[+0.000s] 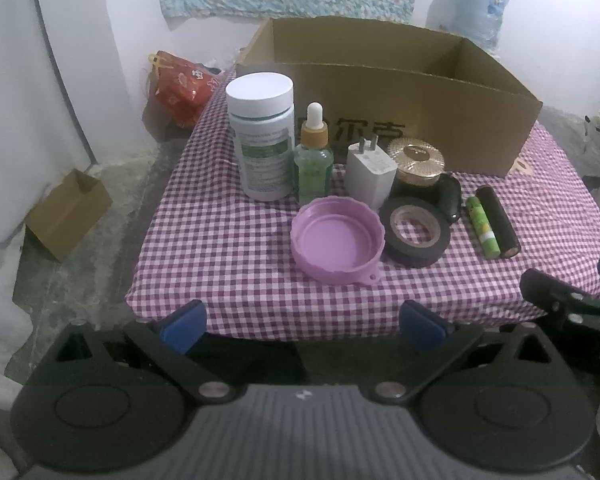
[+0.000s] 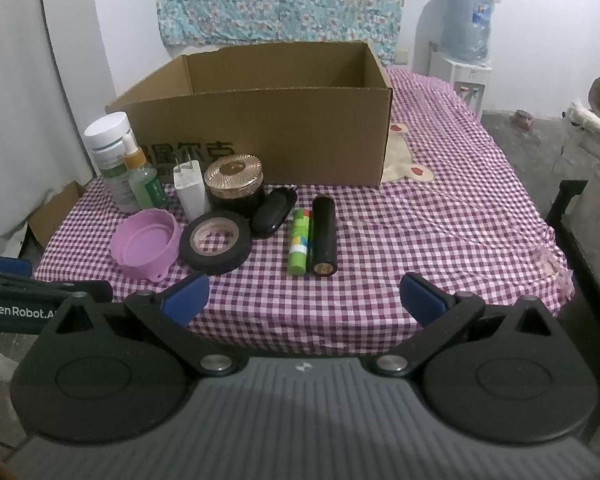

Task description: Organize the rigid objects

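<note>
An open cardboard box (image 1: 420,120) (image 2: 280,136) stands at the back of the checked table. In front of it stand a white bottle (image 1: 262,136) (image 2: 110,148), a green dropper bottle (image 1: 314,160) (image 2: 144,180), a white charger (image 1: 370,174) (image 2: 190,192) and a gold-lidded black jar (image 1: 418,164) (image 2: 236,186). Nearer lie a pink lid (image 1: 336,240) (image 2: 148,242), black tape (image 1: 416,230) (image 2: 216,242), a black case (image 1: 450,198) (image 2: 274,212), a green tube (image 1: 482,226) (image 2: 300,240) and a black cylinder (image 1: 498,222) (image 2: 324,236). My left gripper (image 1: 302,326) and right gripper (image 2: 304,298) hang open at the table's front edge, holding nothing.
A small cardboard box (image 1: 66,214) sits on the floor left of the table, beside a red bag (image 1: 180,88). A water dispenser (image 2: 466,36) stands at the back right. The checked cloth (image 2: 440,220) is bare on the right half.
</note>
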`<state>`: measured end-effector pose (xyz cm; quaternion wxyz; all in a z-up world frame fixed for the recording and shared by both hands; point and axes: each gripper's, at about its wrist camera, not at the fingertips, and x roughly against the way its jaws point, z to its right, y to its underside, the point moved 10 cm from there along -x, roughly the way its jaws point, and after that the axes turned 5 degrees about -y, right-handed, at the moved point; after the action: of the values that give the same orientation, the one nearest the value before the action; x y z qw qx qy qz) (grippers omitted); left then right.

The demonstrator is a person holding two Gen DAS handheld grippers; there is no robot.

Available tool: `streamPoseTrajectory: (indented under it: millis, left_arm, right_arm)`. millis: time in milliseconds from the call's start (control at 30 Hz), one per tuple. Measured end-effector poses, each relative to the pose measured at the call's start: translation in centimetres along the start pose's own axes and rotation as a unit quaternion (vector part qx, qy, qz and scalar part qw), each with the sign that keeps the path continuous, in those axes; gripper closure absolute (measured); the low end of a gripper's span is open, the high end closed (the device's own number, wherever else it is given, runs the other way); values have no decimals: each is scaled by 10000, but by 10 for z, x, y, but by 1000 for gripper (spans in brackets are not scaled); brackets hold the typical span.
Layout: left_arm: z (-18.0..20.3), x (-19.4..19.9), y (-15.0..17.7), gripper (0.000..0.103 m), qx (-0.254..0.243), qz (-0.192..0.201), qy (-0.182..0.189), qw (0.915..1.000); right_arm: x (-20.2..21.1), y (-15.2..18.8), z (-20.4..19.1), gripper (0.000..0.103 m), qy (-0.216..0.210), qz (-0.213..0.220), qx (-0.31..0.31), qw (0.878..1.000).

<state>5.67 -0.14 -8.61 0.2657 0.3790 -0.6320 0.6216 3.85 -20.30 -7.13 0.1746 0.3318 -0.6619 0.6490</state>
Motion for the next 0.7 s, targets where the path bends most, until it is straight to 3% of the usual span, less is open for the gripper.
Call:
streamPoseTrajectory:
  millis: [700]
  left_arm:
    - [-3, -5, -2, 0, 48, 27, -104, 9999]
  right_arm:
    - [-3, -3, -7, 1, -94, -71, 46, 9999]
